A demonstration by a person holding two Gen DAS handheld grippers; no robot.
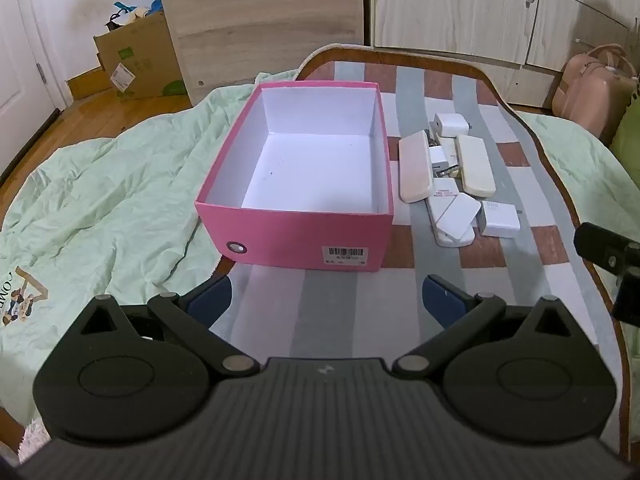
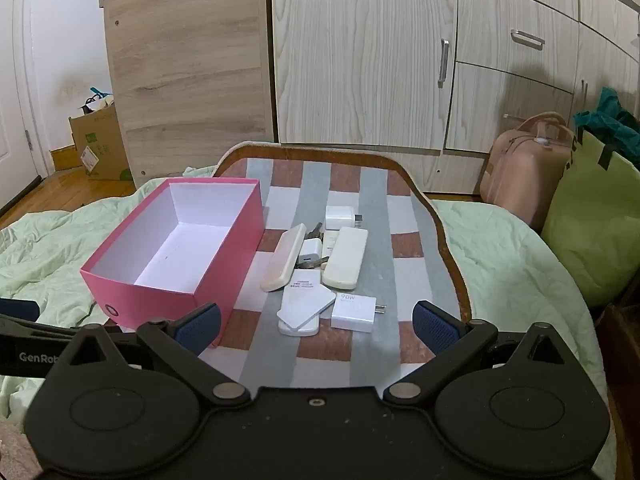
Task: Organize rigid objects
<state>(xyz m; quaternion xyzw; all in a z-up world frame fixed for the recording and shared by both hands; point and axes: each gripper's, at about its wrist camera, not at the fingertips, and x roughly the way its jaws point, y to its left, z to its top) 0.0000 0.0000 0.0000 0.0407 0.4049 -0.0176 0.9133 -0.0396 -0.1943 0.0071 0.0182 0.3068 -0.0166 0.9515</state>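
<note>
An open pink box with a white, empty inside stands on a checked board; it also shows in the right wrist view. To its right lies a pile of white chargers and power banks, also seen from the right wrist, with a 90W charger nearest. My left gripper is open and empty, just short of the box's near wall. My right gripper is open and empty, just short of the pile.
The board lies on a bed with a pale green quilt. Wooden wardrobes stand behind. A pink suitcase and a green bag are at the right. A cardboard box sits on the floor at the left.
</note>
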